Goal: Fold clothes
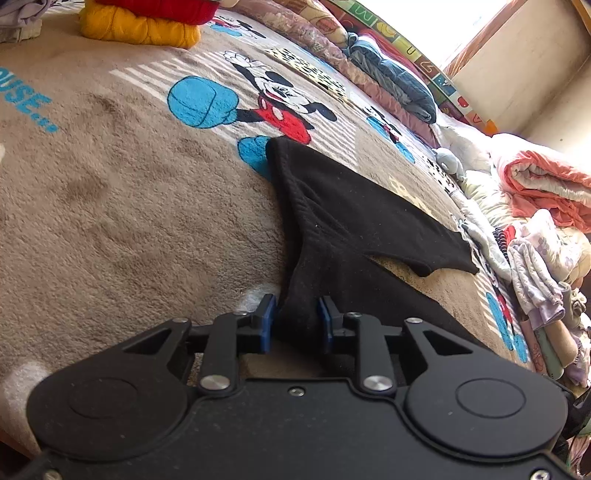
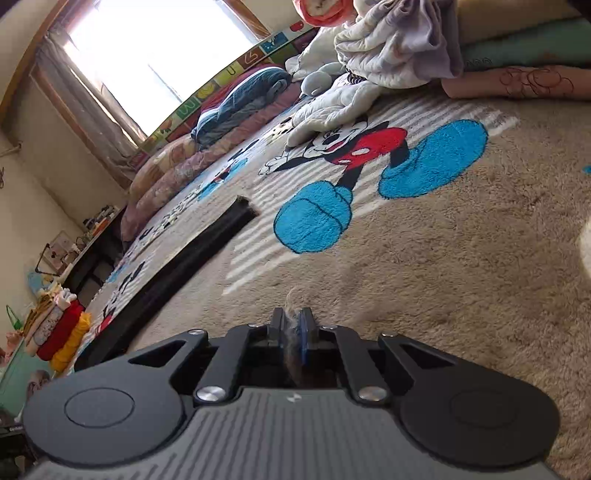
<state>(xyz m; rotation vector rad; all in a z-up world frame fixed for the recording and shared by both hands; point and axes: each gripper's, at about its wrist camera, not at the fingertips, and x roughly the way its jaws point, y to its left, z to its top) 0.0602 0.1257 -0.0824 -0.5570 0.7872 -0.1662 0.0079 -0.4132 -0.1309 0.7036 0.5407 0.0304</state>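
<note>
A black garment [image 1: 351, 206] lies spread on the beige cartoon-mouse blanket [image 1: 110, 203]. Its near end is bunched and lifted between the blue pads of my left gripper [image 1: 295, 317], which is shut on it. In the right wrist view the same black garment [image 2: 199, 254] appears edge-on as a long dark strip to the left, well apart from my right gripper [image 2: 293, 325]. That gripper is low over the blanket [image 2: 461, 277] with its pads nearly together. Only a tuft of beige fluff sticks up between them.
Folded red and yellow clothes [image 1: 140, 26] are stacked at the far end of the blanket. A loose pile of unfolded laundry [image 1: 546, 266] lies along the right side, also visible as the pile [image 2: 399, 40]. Rolled quilts [image 1: 399, 81] line the wall under the window.
</note>
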